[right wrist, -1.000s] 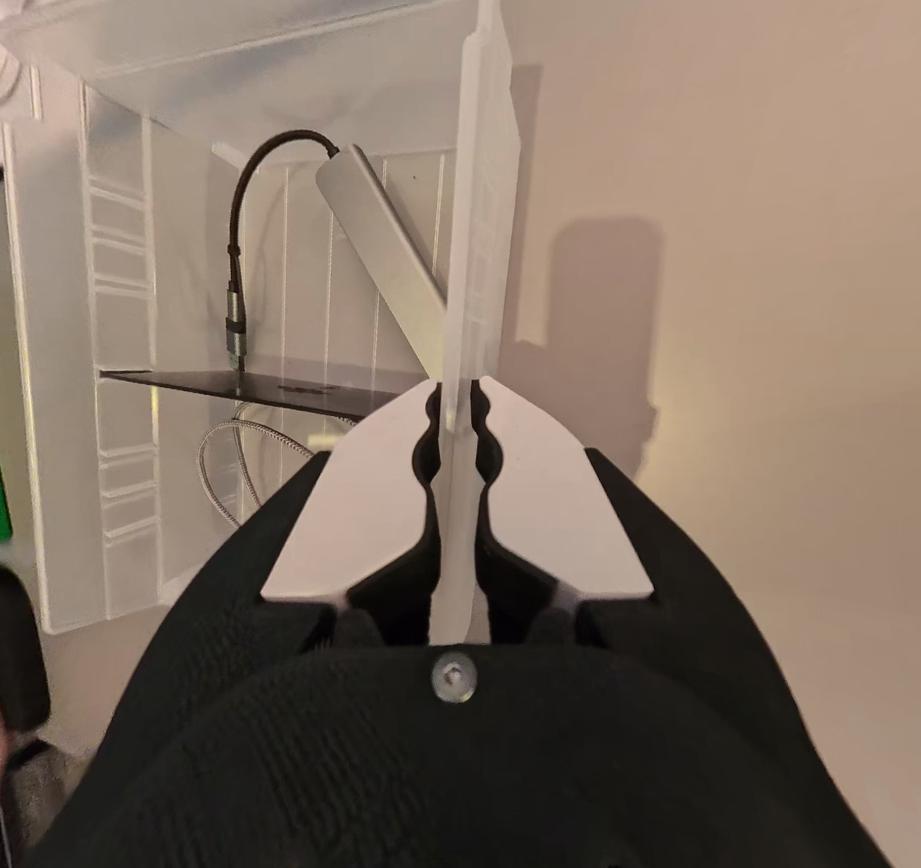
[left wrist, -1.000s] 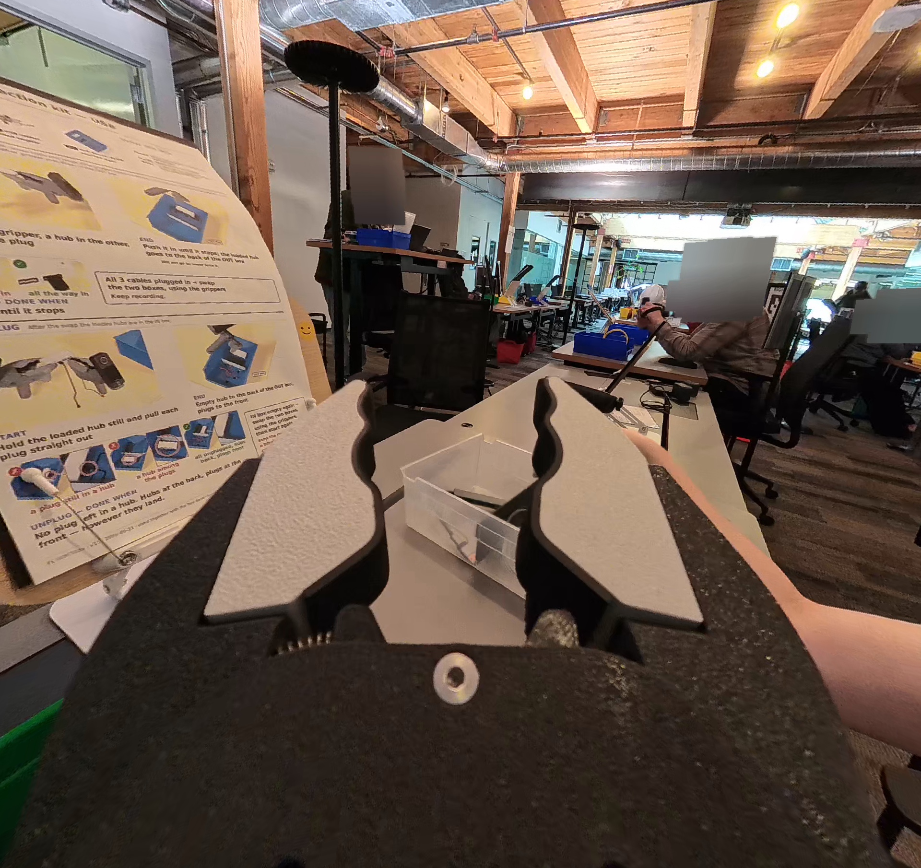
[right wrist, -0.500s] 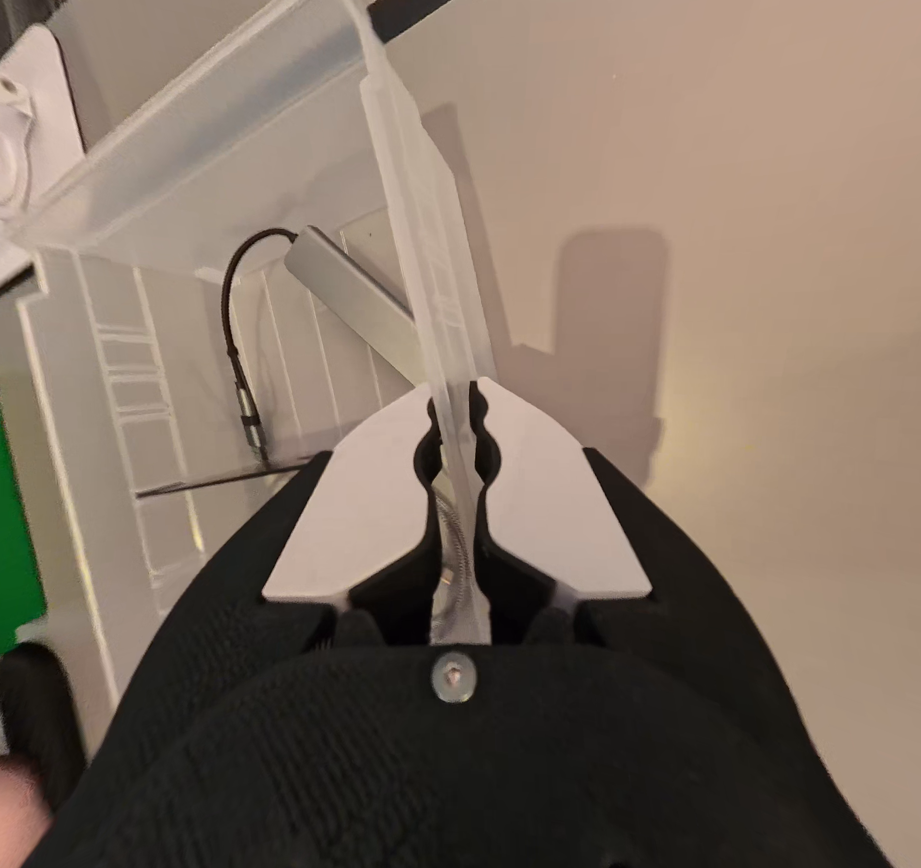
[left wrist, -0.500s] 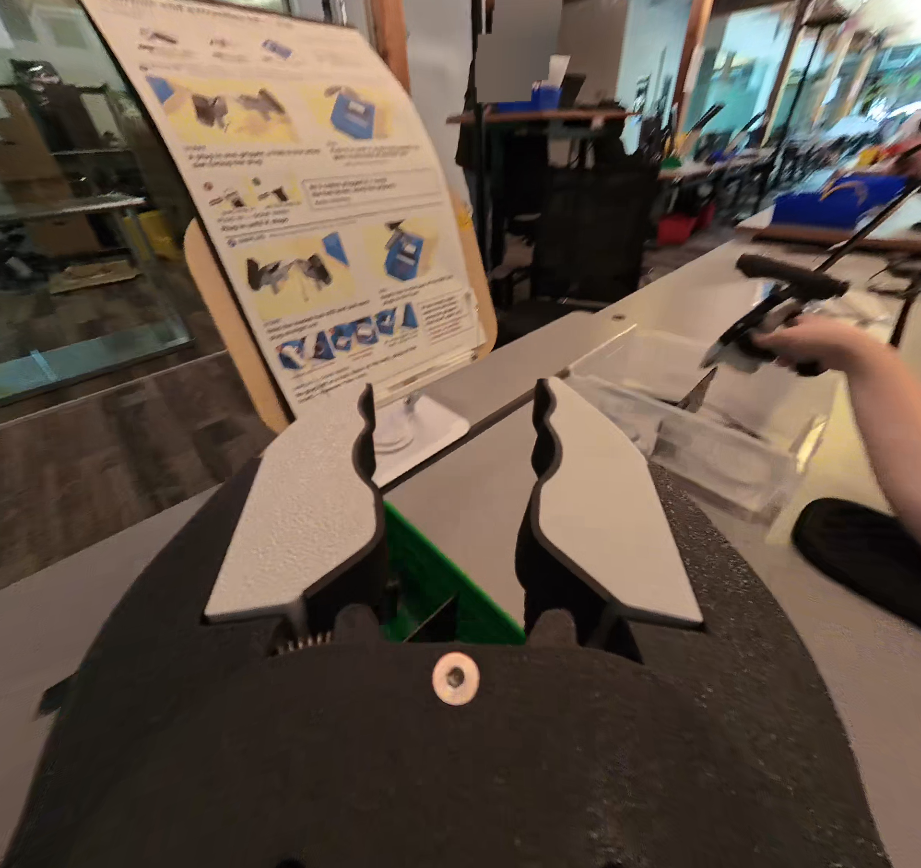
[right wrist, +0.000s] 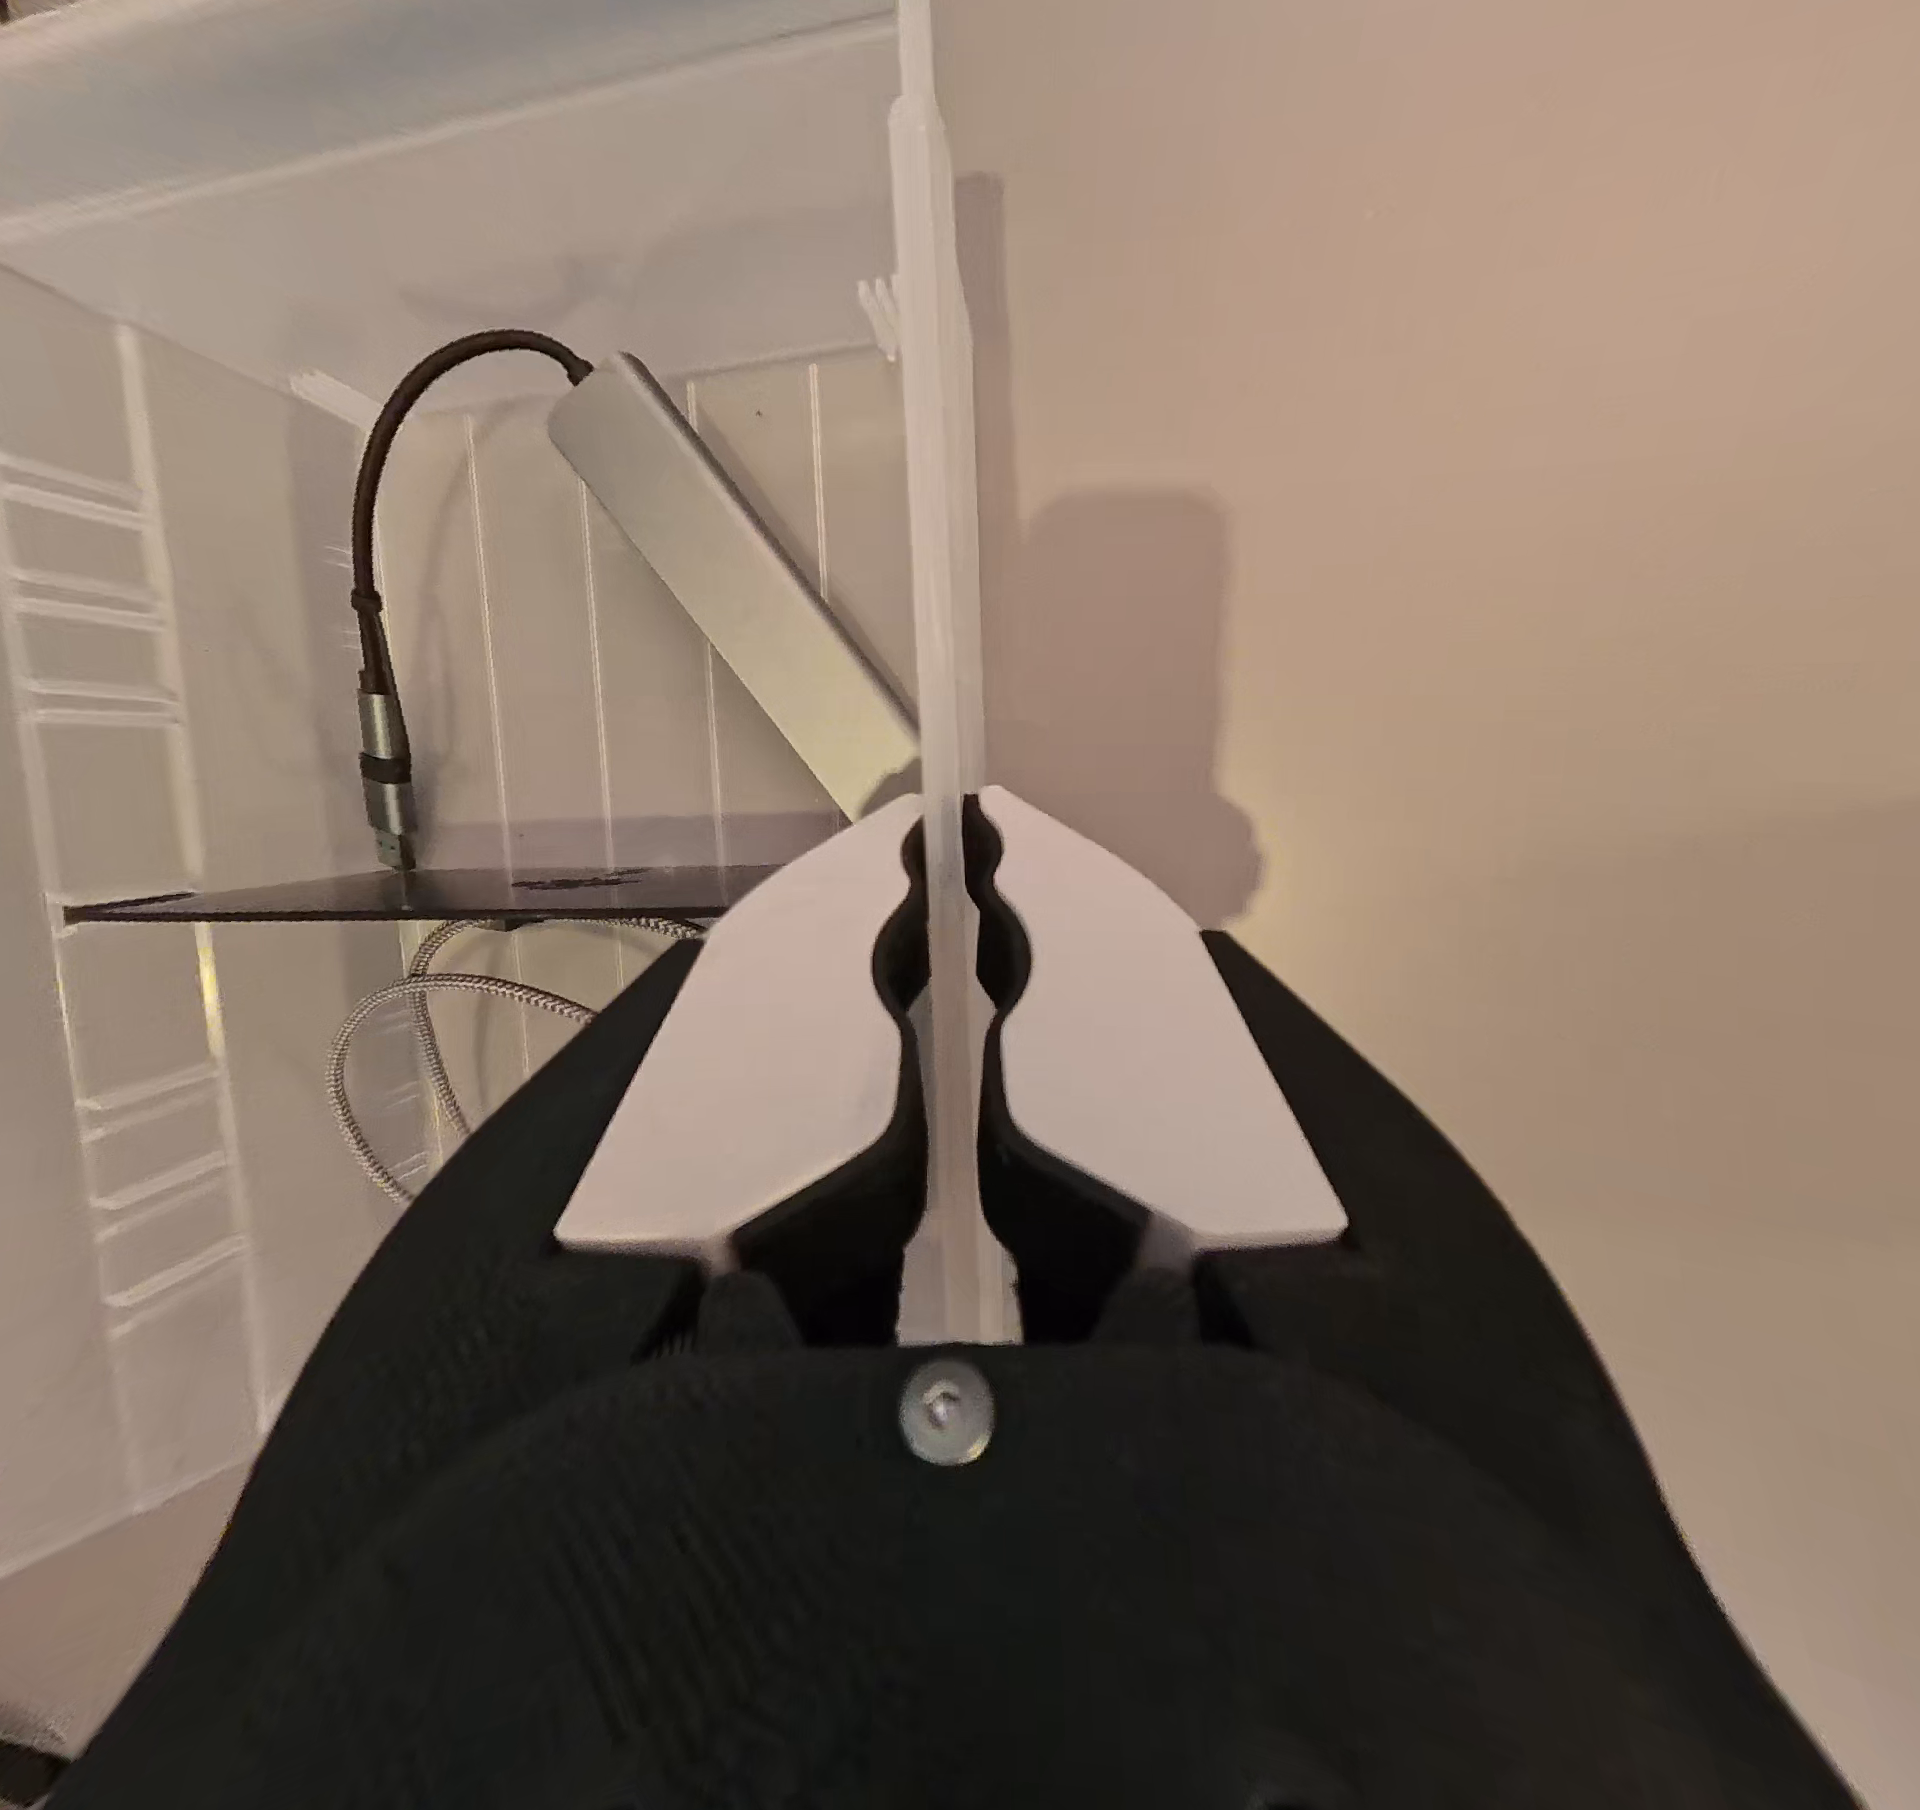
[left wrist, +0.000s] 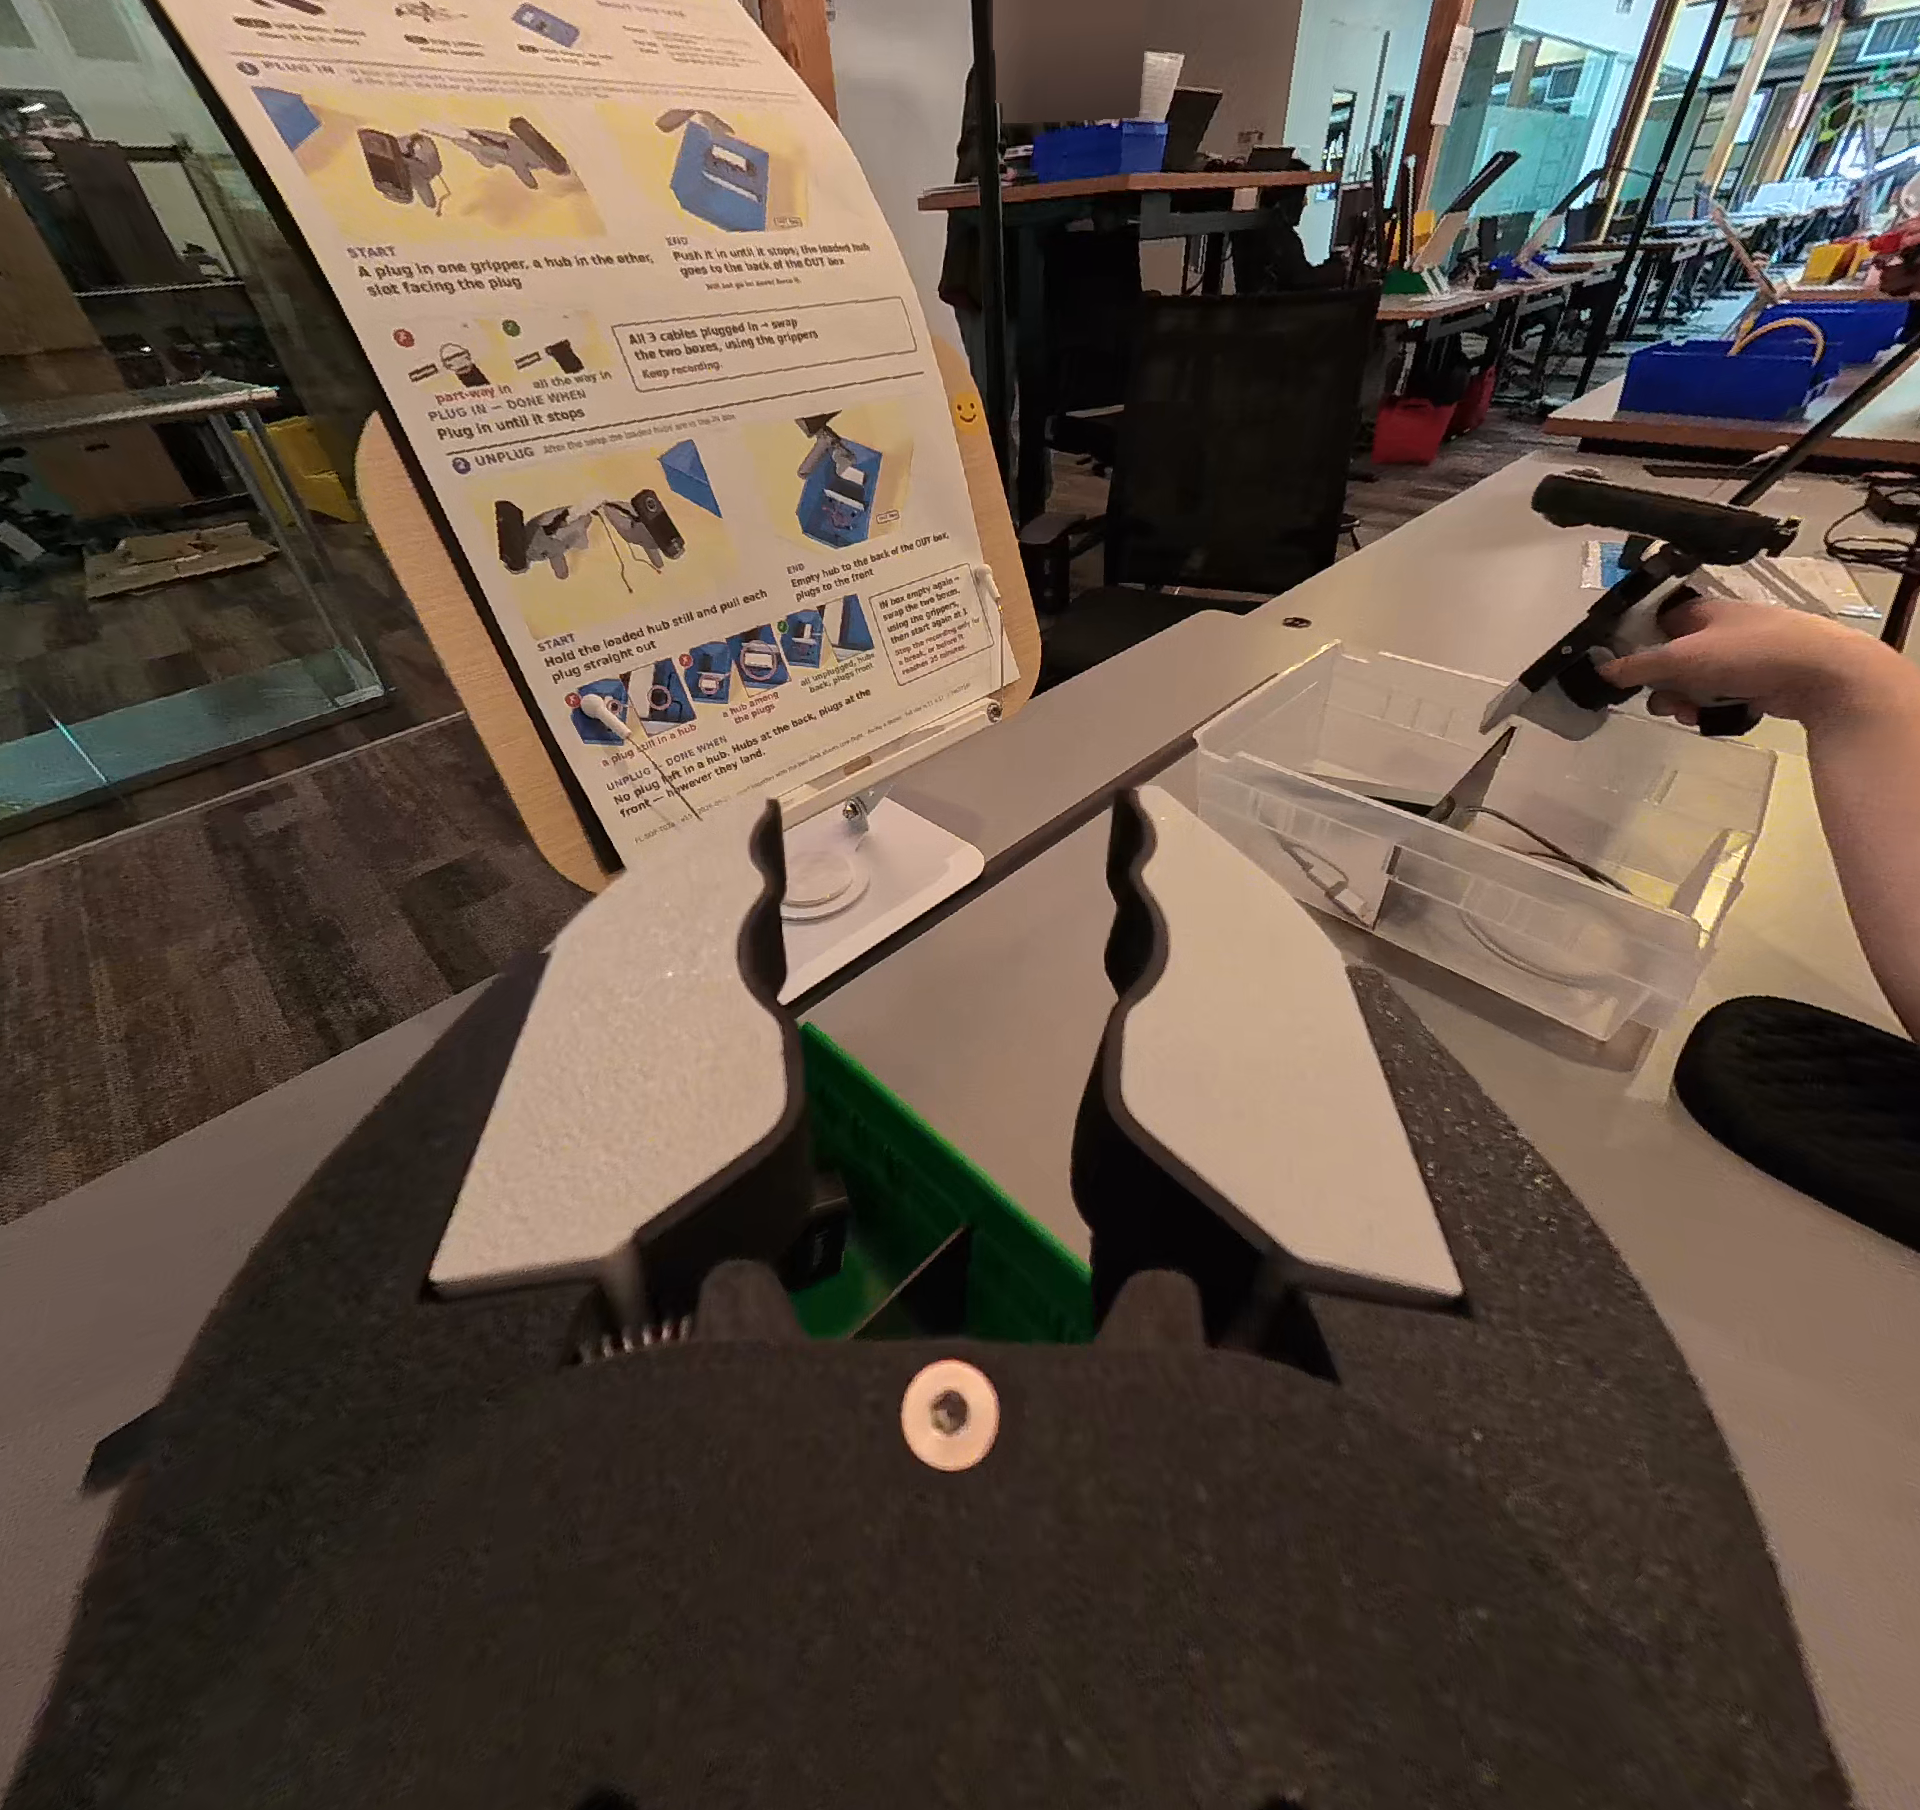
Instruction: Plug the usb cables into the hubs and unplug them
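My right gripper (right wrist: 945,810) is shut on the right side wall of a clear plastic box (right wrist: 938,513). Inside the box a silver hub (right wrist: 727,576) leans on that wall, with its short dark cable (right wrist: 369,534) and plug (right wrist: 387,773) touching a black divider (right wrist: 416,893). A braided silver cable (right wrist: 416,1033) lies in the near compartment. In the left wrist view the box (left wrist: 1455,887) sits at the right with the right gripper (left wrist: 1527,711) on its rim. My left gripper (left wrist: 945,825) is open and empty above a green bin (left wrist: 914,1210).
An instruction board (left wrist: 623,358) stands on a white base at the table's left edge. The grey table (left wrist: 1039,939) runs to the right. A black padded object (left wrist: 1808,1085) lies near the box. A hand and forearm (left wrist: 1787,669) hold the right gripper. Desks and chairs stand behind. Spacing between my two grippers at the tips: around 60 centimeters.
My left gripper has swung left and down, from facing the room to over the green bin. The right gripper stayed shut on the box wall while the box turned a little.
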